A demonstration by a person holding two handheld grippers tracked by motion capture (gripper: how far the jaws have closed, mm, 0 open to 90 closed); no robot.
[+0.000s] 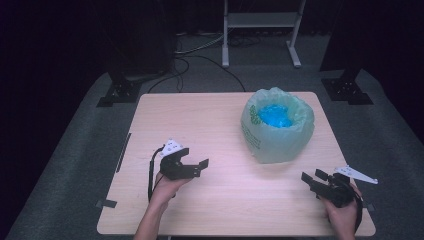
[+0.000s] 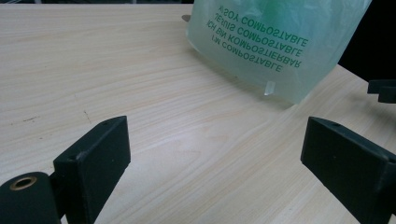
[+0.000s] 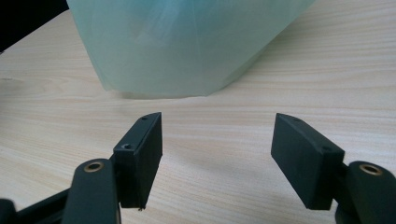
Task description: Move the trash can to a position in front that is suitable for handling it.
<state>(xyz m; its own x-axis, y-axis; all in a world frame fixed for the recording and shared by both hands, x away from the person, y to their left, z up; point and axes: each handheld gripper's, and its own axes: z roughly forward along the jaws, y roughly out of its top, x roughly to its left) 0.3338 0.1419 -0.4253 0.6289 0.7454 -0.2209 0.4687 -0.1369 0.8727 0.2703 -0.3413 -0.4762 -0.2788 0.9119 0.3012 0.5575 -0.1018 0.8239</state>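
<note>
A pale green compostable bag (image 1: 278, 125) stands upright on the wooden table (image 1: 220, 130), its mouth open around something bright blue (image 1: 274, 115). My left gripper (image 1: 197, 164) rests low over the table's front left, open and empty, pointing right toward the bag (image 2: 275, 42), whose green print reads upside down there. At the front right corner my right gripper (image 1: 312, 176) is open and empty too, aimed up-left at the bag's lower side (image 3: 187, 46). In each gripper view, bare wood lies between the gripper (image 2: 215, 158) (image 3: 217, 140) and the bag. The right gripper's tip (image 2: 383, 88) peeks in at the left gripper view's right edge.
Around the table is grey carpet. Black stand bases (image 1: 117, 92) (image 1: 347, 87) sit at its far corners, a white frame (image 1: 262, 30) stands behind, and cables (image 1: 200, 55) run across the floor. Strips of black tape (image 1: 122, 152) mark the table's left edge.
</note>
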